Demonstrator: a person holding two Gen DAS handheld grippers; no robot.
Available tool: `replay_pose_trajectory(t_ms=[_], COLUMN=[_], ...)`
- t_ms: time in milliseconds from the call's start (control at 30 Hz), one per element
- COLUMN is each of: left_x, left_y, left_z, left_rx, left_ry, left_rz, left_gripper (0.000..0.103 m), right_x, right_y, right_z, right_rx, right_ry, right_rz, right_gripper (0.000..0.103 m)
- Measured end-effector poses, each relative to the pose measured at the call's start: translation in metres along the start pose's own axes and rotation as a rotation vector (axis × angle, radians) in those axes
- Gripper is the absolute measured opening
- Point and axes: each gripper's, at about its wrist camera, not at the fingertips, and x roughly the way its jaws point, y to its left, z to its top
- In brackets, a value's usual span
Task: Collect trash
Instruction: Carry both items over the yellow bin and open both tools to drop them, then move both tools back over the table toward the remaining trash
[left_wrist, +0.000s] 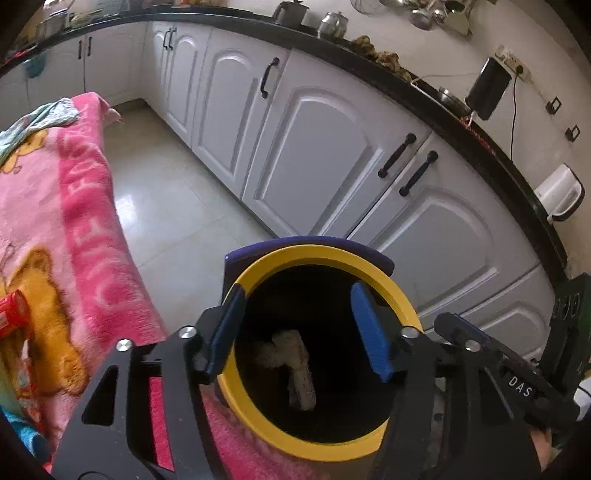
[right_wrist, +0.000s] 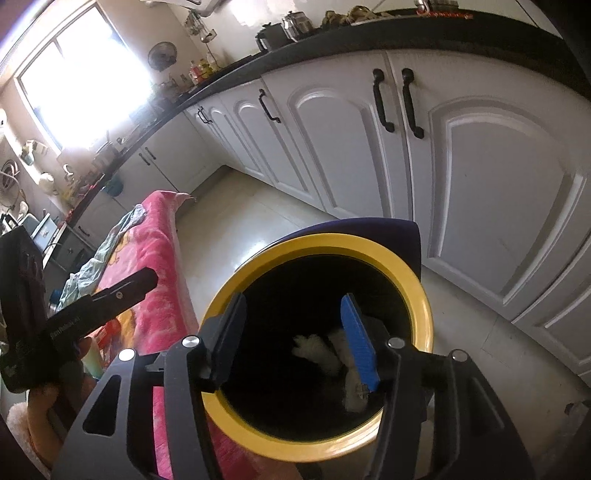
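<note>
A trash bin with a yellow rim (left_wrist: 384, 273) and dark inside stands on the floor beside a pink blanket. Crumpled white paper (left_wrist: 295, 365) lies at its bottom. My left gripper (left_wrist: 301, 328) is open and empty, held over the bin's mouth. In the right wrist view the same bin's rim (right_wrist: 417, 280) shows, with white crumpled paper (right_wrist: 317, 350) inside. My right gripper (right_wrist: 291, 339) is open and empty above the bin's mouth. The right gripper's body (left_wrist: 517, 380) shows at the right of the left wrist view; the left gripper's body (right_wrist: 92, 310) shows at the left of the right wrist view.
A pink cartoon blanket (left_wrist: 66, 229) covers a surface left of the bin, with a red packet (left_wrist: 13, 314) and a light cloth (left_wrist: 44, 114) on it. White cabinets (left_wrist: 325, 155) with black handles under a black countertop (left_wrist: 480, 136) run behind. Pale tiled floor (left_wrist: 173, 192) lies between.
</note>
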Motion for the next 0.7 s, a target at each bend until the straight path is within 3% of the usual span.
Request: replay_pose_trajectory(t_ms=[267, 433, 700], left_x=[-0.040, -0.073, -0.137], left_y=[0.022, 0.046, 0.105], left_z=[-0.008, -0.019, -0.043], left_rx=[-0.034, -0.060, -0.129], left_ry=[-0.034, -0.058, -0.112], left_rz=[0.026, 0.050, 0.090], left_gripper=[0.082, 0.090, 0.092], right_x=[-0.018, -0.023, -0.021], right_y=[0.036, 0.072, 0.141], right_z=[-0.012, -0.025, -0.049], right_rx=[-0.071, -0.135, -0.250], right_ry=[-0.009, 0.002, 0.038], right_rz=[0.026, 0.073, 0.173], right_gripper=[0.060, 0.064, 0.067])
